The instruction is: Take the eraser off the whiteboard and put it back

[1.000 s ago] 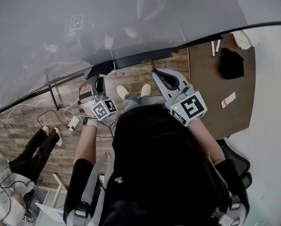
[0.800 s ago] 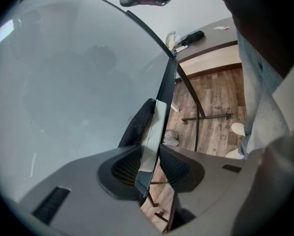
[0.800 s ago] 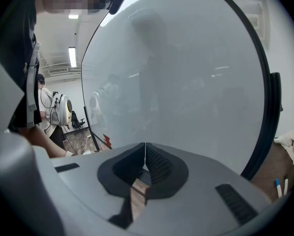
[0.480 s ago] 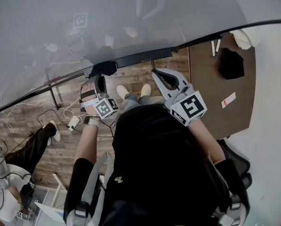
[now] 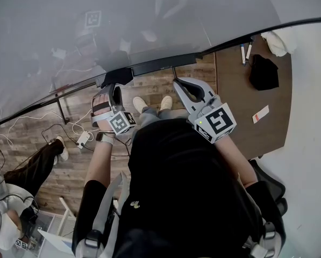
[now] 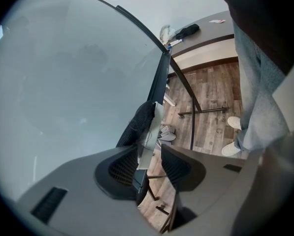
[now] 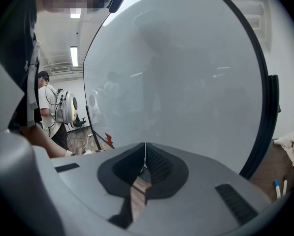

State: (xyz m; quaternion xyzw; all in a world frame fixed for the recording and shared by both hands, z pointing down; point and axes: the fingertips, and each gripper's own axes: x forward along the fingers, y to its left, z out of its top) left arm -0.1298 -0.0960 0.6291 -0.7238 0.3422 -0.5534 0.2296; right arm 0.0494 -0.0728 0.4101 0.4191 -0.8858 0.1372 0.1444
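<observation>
The black eraser (image 5: 117, 77) sits against the whiteboard's (image 5: 149, 20) lower frame. In the left gripper view the eraser (image 6: 143, 123) shows its dark felt and white edge, and it lies between my left gripper's (image 6: 149, 150) jaws. Those jaws are opening. A gap shows between the eraser and the right-hand pad (image 6: 178, 167). From the head view my left gripper (image 5: 108, 92) is just below the eraser. My right gripper (image 5: 182, 86) hangs near the board's lower edge, shut with nothing in it; its pads (image 7: 153, 162) meet in the right gripper view.
A brown desk (image 5: 241, 106) stands to the right, carrying a black object (image 5: 263, 71), markers (image 5: 245, 52) and a white cloth (image 5: 278, 41). Another person (image 5: 34, 168) and cables (image 5: 69, 130) are at the lower left. The board's stand leg (image 6: 187, 90) crosses the wooden floor.
My left gripper's jaws have spread wider around the eraser, which stays at the board's lower frame. The person at the lower left has shifted. My right gripper has not moved.
</observation>
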